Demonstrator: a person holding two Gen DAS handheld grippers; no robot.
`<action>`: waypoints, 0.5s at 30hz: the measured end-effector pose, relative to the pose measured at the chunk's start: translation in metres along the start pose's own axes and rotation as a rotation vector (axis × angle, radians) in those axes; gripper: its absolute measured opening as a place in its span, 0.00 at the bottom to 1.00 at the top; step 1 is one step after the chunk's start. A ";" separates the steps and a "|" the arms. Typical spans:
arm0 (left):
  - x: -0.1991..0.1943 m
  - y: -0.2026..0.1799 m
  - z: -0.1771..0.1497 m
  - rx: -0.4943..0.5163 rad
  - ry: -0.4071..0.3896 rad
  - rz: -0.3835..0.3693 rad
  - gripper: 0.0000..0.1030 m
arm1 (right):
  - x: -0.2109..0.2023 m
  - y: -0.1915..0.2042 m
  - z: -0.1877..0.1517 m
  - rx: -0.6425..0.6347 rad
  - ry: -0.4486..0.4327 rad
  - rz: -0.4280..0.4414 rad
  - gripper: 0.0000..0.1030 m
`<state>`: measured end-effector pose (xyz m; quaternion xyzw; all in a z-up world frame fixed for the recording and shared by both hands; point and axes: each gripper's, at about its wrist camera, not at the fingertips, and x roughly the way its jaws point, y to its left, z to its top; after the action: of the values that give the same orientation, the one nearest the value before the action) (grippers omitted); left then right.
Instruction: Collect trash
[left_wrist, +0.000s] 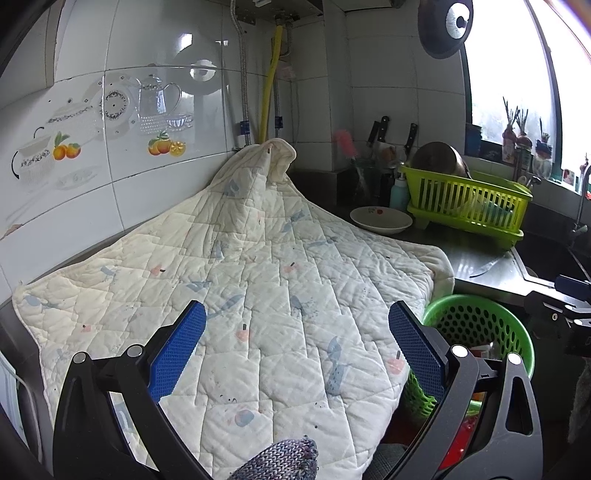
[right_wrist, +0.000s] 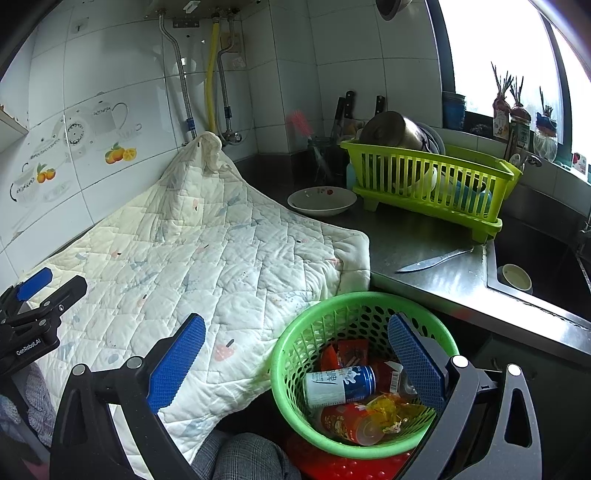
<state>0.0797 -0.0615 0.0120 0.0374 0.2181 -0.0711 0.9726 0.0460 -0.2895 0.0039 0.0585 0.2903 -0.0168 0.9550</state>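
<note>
Here the green basket (right_wrist: 364, 373) serves as the landmark: it sits just off the front edge of the surface (right_wrist: 424, 236), beside the lower corner of the quilted cloth (right_wrist: 207, 258) that drapes over the surface and up the tiled wall. Inside the basket lies the collected trash: a blue-and-white can (right_wrist: 340, 384) on its side, a red cup (right_wrist: 347, 422) below it, a crumpled yellow wrapper (right_wrist: 391, 410) beside the cup, and red packets (right_wrist: 347, 352) toward the basket's far wall. The right gripper (right_wrist: 295, 363) hangs over the basket's near-left rim, its blue pads spread wide and nothing between them. The left gripper (left_wrist: 297, 349) is well to the left of the basket, above the cloth, likewise splayed apart and empty. Beyond the basket a knife (right_wrist: 436, 260) lies flat on the bare metal surface, farther back stands a white bowl (right_wrist: 321, 201), and to the right of that bowl a lime dish rack (right_wrist: 428, 181) holds a metal pot. Right of the basket, a small cup (right_wrist: 515, 277) sits in the sink.
</note>
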 end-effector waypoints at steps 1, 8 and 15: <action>0.000 0.000 0.000 0.000 -0.001 0.001 0.95 | 0.000 0.000 0.000 0.000 -0.001 0.000 0.93; 0.000 0.001 -0.001 -0.002 0.001 0.006 0.95 | 0.001 0.001 0.000 0.000 -0.002 0.001 0.93; 0.000 0.001 -0.002 -0.005 0.001 0.004 0.95 | 0.002 0.003 0.000 -0.001 -0.002 0.003 0.93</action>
<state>0.0788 -0.0605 0.0108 0.0352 0.2187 -0.0687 0.9727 0.0478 -0.2869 0.0027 0.0583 0.2892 -0.0152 0.9554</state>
